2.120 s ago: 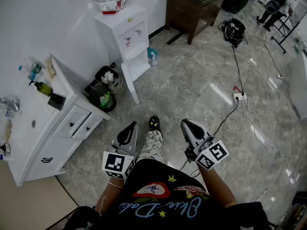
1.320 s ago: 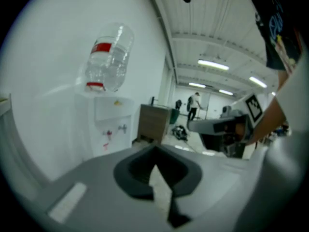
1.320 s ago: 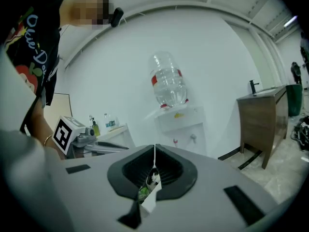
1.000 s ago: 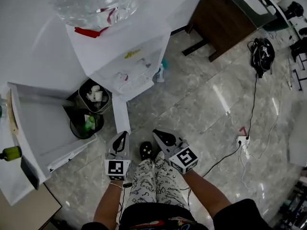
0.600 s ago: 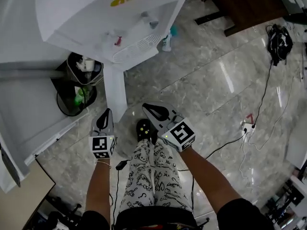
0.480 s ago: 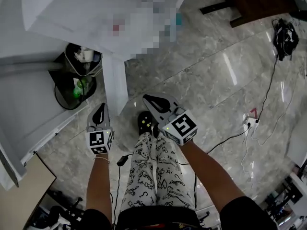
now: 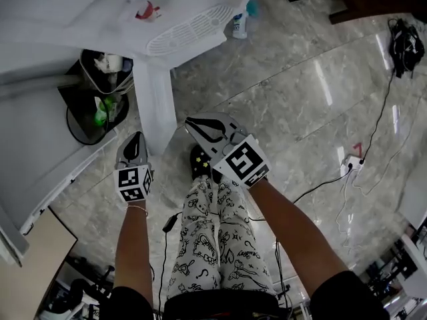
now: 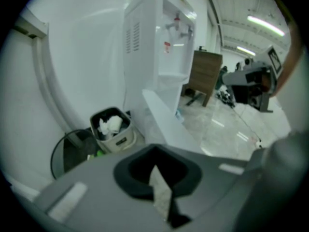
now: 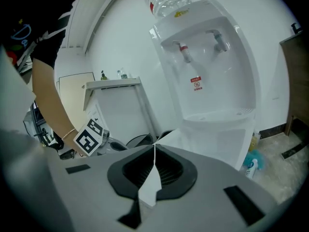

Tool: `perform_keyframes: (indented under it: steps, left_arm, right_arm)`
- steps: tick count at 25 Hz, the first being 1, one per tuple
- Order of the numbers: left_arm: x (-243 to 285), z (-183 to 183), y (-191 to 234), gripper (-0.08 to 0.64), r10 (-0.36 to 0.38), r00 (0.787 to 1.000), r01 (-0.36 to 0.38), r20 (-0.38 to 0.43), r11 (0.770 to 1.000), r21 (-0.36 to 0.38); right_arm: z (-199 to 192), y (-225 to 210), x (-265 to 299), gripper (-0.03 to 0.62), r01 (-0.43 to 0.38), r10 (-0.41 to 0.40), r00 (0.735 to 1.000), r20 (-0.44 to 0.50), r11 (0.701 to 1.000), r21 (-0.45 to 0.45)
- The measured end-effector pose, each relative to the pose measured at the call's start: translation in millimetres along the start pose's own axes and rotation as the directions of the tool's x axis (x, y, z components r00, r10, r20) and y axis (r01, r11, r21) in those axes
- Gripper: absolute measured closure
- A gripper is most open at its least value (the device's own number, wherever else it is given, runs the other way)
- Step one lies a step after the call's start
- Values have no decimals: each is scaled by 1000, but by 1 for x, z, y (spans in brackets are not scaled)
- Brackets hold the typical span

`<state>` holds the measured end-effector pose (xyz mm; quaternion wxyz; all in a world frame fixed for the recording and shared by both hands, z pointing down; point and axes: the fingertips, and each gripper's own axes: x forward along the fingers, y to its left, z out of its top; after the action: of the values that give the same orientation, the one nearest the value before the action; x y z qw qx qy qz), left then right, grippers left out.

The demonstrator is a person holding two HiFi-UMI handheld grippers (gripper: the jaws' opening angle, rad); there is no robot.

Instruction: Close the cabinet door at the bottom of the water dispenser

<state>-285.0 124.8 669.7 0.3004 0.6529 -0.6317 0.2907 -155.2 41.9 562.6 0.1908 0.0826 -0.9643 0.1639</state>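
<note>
The white water dispenser (image 7: 100, 9) fills the top of the head view, its drip grille (image 7: 190, 31) facing me. Its bottom cabinet door (image 7: 155, 105) stands open, seen edge-on as a white panel that sticks out toward me. My left gripper (image 7: 135, 139) is shut and empty, just left of the door's free edge. My right gripper (image 7: 199, 127) is also shut and empty, just right of that edge. In the left gripper view the door (image 8: 161, 120) runs out from the dispenser (image 8: 154, 47) beyond the left gripper (image 8: 155, 168). The right gripper (image 9: 154, 146) points at the dispenser's front (image 9: 212, 81).
A black wire bin (image 7: 90, 115) and a small bin of tissue (image 7: 107, 69) stand left of the door. A white cabinet (image 7: 40, 159) lies further left. A spray bottle (image 7: 240, 24) stands by the dispenser. Cables and a power strip (image 7: 350, 167) lie on the marble floor at right.
The head view has closed in over the dispenser. Both grippers have moved forward to either side of the open door's free edge, staying shut.
</note>
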Motion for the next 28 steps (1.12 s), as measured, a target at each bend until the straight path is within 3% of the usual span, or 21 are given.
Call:
perform_keyframes:
  steps: [4, 11, 14, 18, 23, 28]
  left_arm:
    - [6, 5, -19, 568, -25, 1000, 25, 4, 999, -22]
    - [31, 23, -82, 568, -132, 991, 133, 18, 989, -56]
    - [51, 38, -120, 568, -231, 973, 231, 16, 973, 0]
    - [74, 64, -161, 568, -342, 940, 339, 14, 934, 112]
    - [105, 101, -187, 566, -367, 929, 357, 40, 920, 165]
    - [136, 136, -196, 566, -357, 930, 339, 85, 925, 172]
  right_arm:
    - [1, -25, -11, 575, 63, -63, 998, 6, 998, 24]
    - [-7, -76, -35, 575, 227, -255, 964, 72, 936, 267]
    - [-11, -88, -41, 575, 251, -293, 952, 90, 914, 320]
    - [-12, -97, -47, 575, 256, -322, 939, 124, 891, 376]
    - [-7, -120, -62, 575, 277, -361, 920, 153, 875, 397]
    - [-5, -143, -74, 575, 296, -386, 907, 168, 868, 398]
